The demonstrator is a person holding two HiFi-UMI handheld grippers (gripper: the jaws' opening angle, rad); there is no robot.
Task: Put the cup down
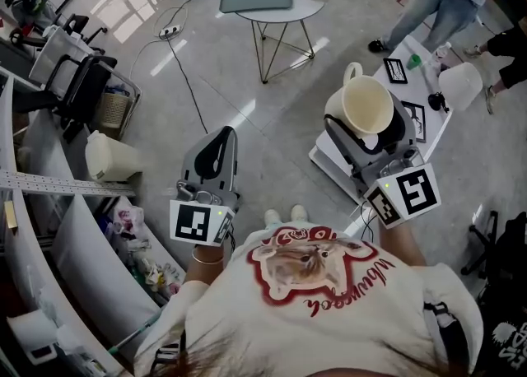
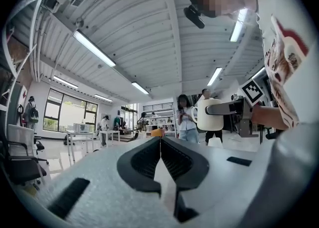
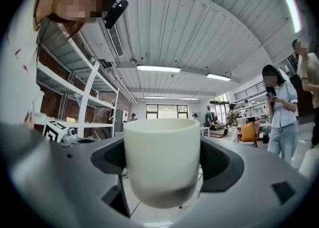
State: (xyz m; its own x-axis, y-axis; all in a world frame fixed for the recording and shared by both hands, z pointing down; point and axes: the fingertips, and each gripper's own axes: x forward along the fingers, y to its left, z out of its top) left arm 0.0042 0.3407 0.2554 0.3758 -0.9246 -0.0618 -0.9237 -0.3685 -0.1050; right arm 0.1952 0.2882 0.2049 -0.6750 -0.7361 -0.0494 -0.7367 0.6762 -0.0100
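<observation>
Smooth cream mug (image 3: 162, 157) clamped in your right gripper (image 1: 368, 132).
Your left gripper (image 2: 160, 142) is closed, empty; the right gripper view hides the mug's handle.

In my right gripper view the cup (image 3: 161, 160) hides its handle (image 1: 352, 71) — a person (image 1: 440, 1) is cut off at the head view's top edge.

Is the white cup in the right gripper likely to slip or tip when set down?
The cup looks smooth and rigid, probably ceramic, so it may slip in the right gripper. Its base narrows below a wide mouth, so it could tip if landed tilted.
</observation>
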